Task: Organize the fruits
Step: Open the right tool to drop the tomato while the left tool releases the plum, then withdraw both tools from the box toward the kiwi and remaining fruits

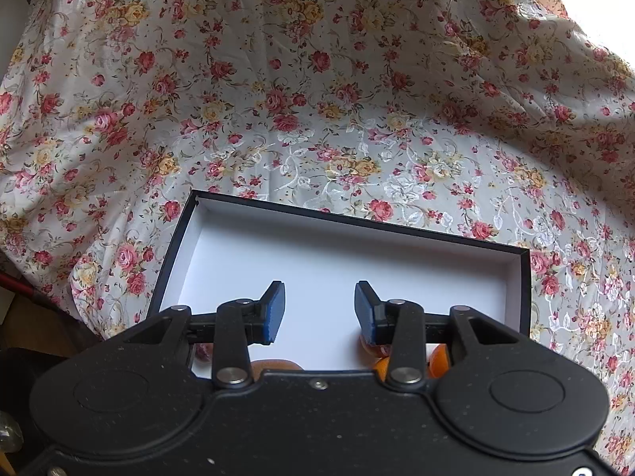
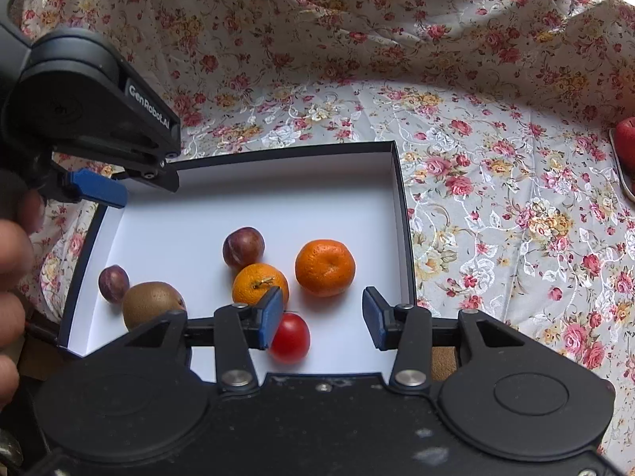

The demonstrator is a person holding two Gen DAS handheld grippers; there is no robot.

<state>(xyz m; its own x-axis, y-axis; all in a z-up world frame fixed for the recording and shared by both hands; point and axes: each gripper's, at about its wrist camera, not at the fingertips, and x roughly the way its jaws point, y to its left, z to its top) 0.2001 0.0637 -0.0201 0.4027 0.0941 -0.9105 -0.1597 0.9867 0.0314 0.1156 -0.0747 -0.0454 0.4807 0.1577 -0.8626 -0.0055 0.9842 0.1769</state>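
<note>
In the right wrist view the shallow box (image 2: 401,214), black outside and white inside, fills the middle of the frame on the flowered cloth (image 2: 496,198) that covers the counter. Six fruits lie in its lower half: two oranges (image 2: 324,267) side by side at the center, one plum (image 2: 243,246) touching the smaller orange from above, a second plum (image 2: 113,283) against the kiwi (image 2: 151,304) at lower left, and a red tomato (image 2: 290,337) lowest, partly behind a blue pad. The right claw (image 2: 323,313) hangs above them with its jaws apart and nothing between them. The left claw (image 2: 97,190) shows at upper left, over the box edge; its own camera shows it (image 1: 319,309) apart and empty too, above the bare white floor. Something red (I cannot tell what) sits at the right edge (image 2: 627,135). I judge the fruits are gathered near one end to leave room for more.
</note>
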